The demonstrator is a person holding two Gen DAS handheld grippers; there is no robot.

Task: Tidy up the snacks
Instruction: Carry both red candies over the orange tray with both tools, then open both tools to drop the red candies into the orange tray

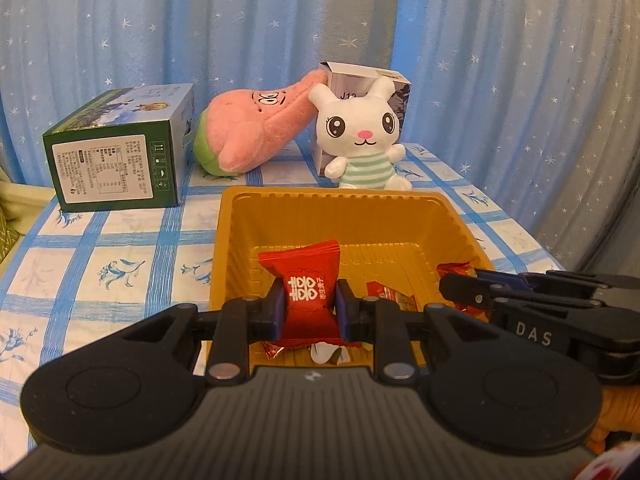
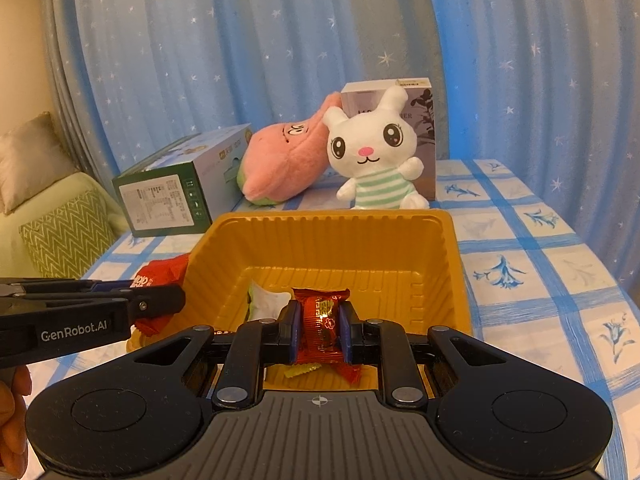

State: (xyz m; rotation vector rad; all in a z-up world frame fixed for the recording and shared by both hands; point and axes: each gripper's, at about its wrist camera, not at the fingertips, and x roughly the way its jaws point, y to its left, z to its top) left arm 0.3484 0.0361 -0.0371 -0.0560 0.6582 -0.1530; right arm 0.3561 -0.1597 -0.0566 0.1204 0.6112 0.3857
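Both grippers clamp candies above the yellow tray (image 1: 440, 216): left gripper (image 1: 310, 306) pinches an upright red packet (image 1: 306, 280), right gripper (image 2: 320, 326) an orange-red wrapper (image 2: 324, 316), seemingly over its near wall; release should drop them inside.

Gold tray (image 1: 440, 216); red candy (image 1: 308, 284); blue-checked tablecloth (image 1: 120, 248); star-speckled blue curtain (image 1: 240, 20); mint-striped white rabbit (image 1: 364, 132).

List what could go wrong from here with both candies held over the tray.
1. The left gripper and right gripper sit close together over the yellow tray; they could bump.
2. The red candy is pinched only at its middle and might slip.
3. The light tray could shift if nudged.
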